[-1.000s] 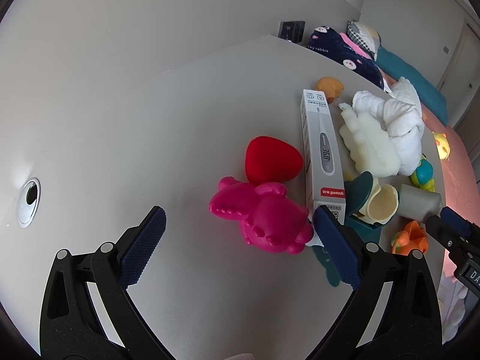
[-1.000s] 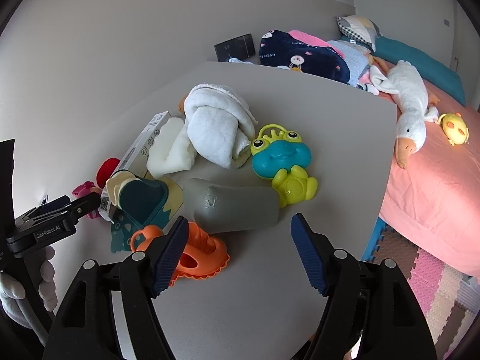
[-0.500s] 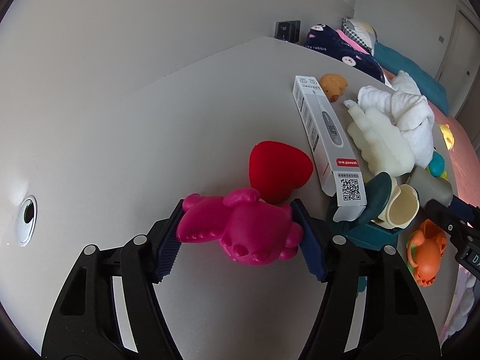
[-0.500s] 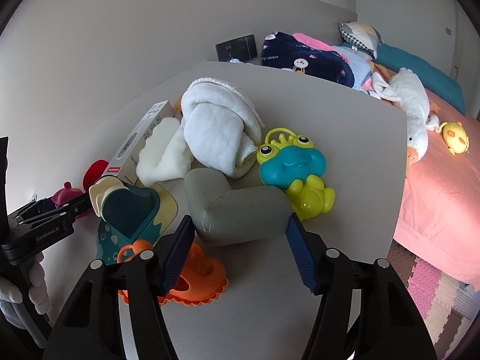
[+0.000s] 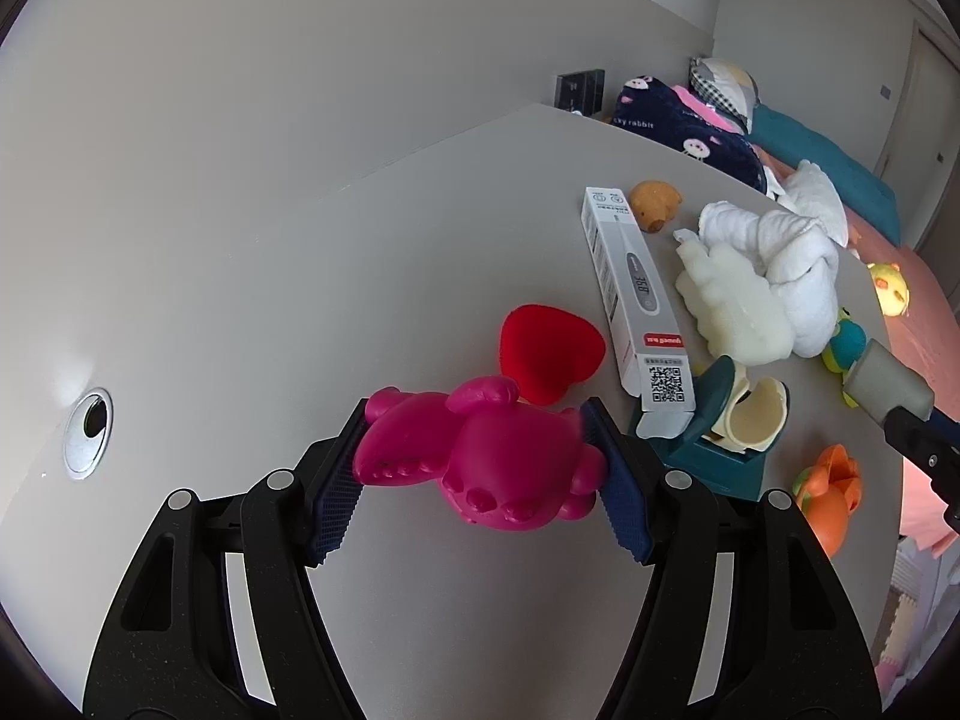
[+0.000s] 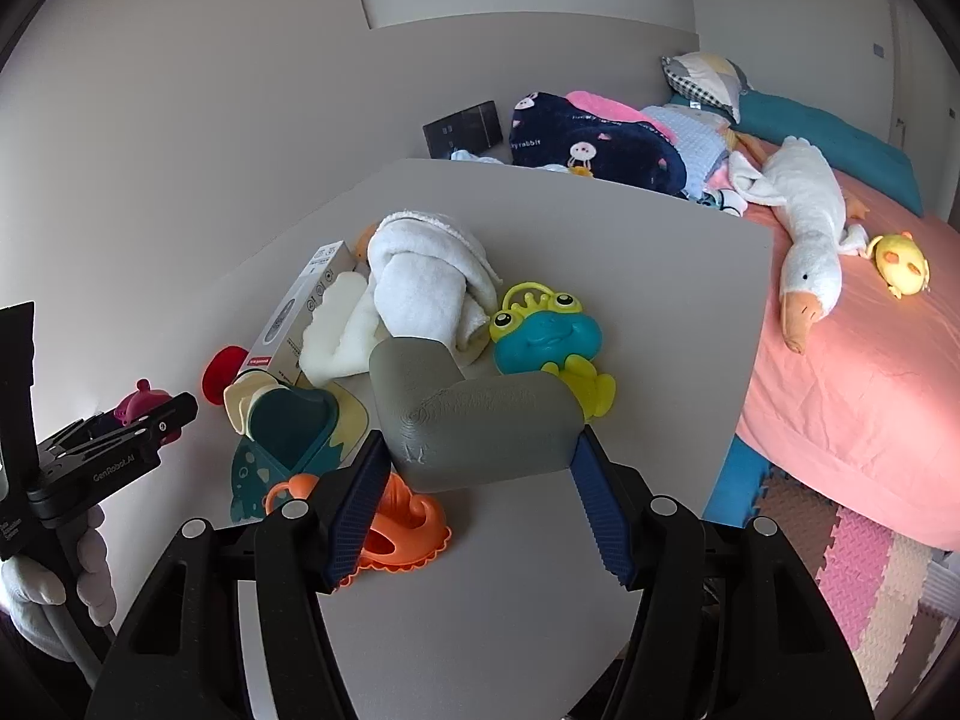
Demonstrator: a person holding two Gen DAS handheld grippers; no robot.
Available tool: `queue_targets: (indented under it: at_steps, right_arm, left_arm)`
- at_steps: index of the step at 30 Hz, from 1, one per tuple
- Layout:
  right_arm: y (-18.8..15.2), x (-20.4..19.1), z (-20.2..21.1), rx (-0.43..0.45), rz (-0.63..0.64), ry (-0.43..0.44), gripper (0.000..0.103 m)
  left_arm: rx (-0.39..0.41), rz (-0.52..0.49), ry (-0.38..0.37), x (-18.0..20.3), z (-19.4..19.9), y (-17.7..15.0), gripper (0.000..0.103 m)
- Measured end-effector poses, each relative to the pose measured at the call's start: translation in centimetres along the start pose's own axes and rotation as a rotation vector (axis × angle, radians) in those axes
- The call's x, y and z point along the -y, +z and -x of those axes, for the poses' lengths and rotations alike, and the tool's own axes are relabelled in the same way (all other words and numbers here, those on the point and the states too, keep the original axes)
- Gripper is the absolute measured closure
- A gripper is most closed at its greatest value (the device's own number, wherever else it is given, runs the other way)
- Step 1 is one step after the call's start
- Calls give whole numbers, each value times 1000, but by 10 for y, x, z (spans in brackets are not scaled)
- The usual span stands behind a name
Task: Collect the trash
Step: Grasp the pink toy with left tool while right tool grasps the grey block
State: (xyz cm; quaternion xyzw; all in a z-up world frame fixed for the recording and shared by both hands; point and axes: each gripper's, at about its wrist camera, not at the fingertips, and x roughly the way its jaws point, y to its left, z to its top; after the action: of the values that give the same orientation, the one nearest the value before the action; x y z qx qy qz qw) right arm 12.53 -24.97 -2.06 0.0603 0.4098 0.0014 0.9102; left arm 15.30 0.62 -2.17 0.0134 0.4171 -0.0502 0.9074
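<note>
Now we log: left gripper [image 5: 474, 468] clamps pink bear toy [image 5: 480, 456], long axis crosswise between pads, table [image 5: 360, 240] left side | right gripper [image 6: 480, 498] clamps grey corner guard [image 6: 474, 420], near edge.

Bare table [image 5: 252, 312] filled left half of left wrist frame, passable. Right side blocked: red heart [image 5: 549, 351], thermometer box [image 5: 636, 300], white towel [image 5: 780, 252]. Right wrist frame: table's lower centre and upper right open; frog toy [image 6: 549, 339] crowded centre.
</note>
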Motion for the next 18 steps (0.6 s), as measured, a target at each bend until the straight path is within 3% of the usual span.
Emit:
queue_targets:
  at_steps: [18]
  right_arm:
    - [-18, 16, 57, 53, -6, 5, 40]
  left_arm:
    - [36, -68, -51, 52, 46, -16, 37]
